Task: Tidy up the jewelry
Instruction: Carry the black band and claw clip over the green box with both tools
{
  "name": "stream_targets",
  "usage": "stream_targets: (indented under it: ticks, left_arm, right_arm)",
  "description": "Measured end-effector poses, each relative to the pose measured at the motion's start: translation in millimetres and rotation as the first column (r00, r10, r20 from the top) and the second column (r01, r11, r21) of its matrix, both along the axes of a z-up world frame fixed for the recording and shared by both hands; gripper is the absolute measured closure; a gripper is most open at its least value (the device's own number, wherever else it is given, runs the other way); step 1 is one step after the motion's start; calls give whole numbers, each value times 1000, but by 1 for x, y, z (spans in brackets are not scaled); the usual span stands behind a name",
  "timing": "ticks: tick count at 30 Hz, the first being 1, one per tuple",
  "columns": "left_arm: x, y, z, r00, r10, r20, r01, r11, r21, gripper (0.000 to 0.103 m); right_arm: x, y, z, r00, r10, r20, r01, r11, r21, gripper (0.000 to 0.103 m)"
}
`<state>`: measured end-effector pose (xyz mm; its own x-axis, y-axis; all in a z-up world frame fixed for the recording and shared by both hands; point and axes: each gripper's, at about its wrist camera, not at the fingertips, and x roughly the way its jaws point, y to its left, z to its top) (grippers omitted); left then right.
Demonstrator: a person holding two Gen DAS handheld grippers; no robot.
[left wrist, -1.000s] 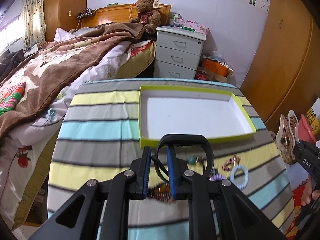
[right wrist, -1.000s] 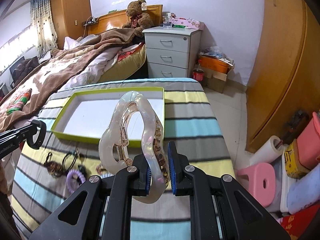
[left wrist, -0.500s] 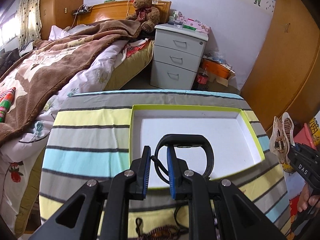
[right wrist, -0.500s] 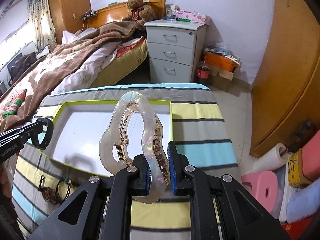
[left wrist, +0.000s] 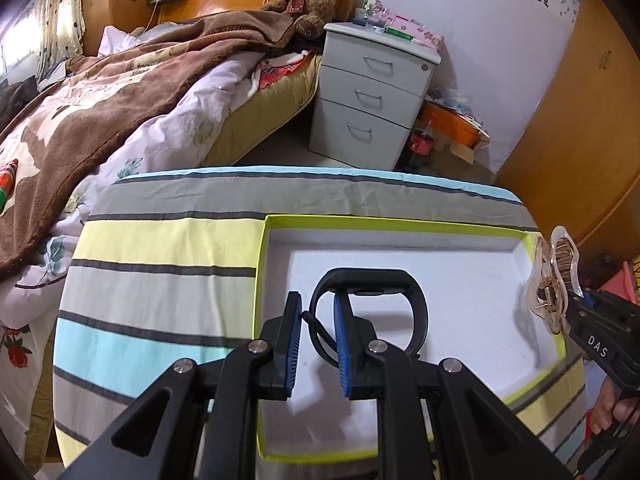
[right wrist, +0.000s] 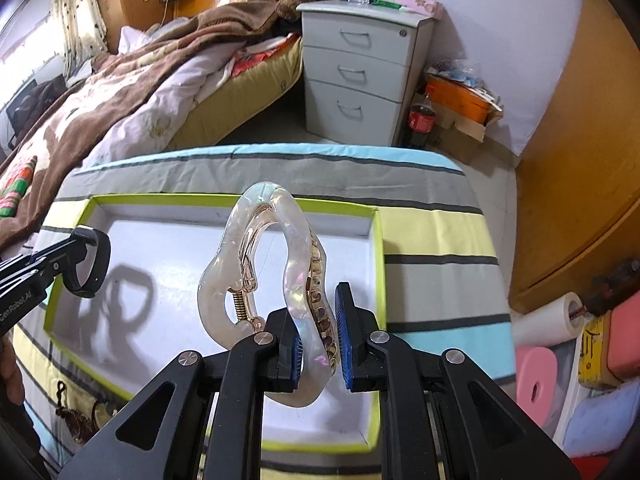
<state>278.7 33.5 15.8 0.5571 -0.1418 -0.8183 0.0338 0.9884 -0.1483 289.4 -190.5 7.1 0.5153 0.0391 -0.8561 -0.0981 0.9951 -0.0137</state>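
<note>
Both items held above the green-rimmed tray (right wrist: 379, 248).

A black band (left wrist: 370, 312) is clamped by the left hand-held gripper (left wrist: 317, 344); a pearly hair claw (right wrist: 276, 280) is clamped by the right hand-held gripper (right wrist: 319, 340), over the striped bench (left wrist: 160, 248).

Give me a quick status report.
Left gripper shut on black band, right gripper shut on hair claw. Both over white tray. Nothing blocking.
</note>
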Motion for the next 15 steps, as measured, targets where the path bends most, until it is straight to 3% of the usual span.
stream_targets:
  ticks: [15]
  left_arm:
    - [20, -4, -25, 998, 5, -56, -5, 1000, 6, 86]
  right_arm:
    - [23, 4, -24, 998, -5, -68, 3, 999, -33, 88]
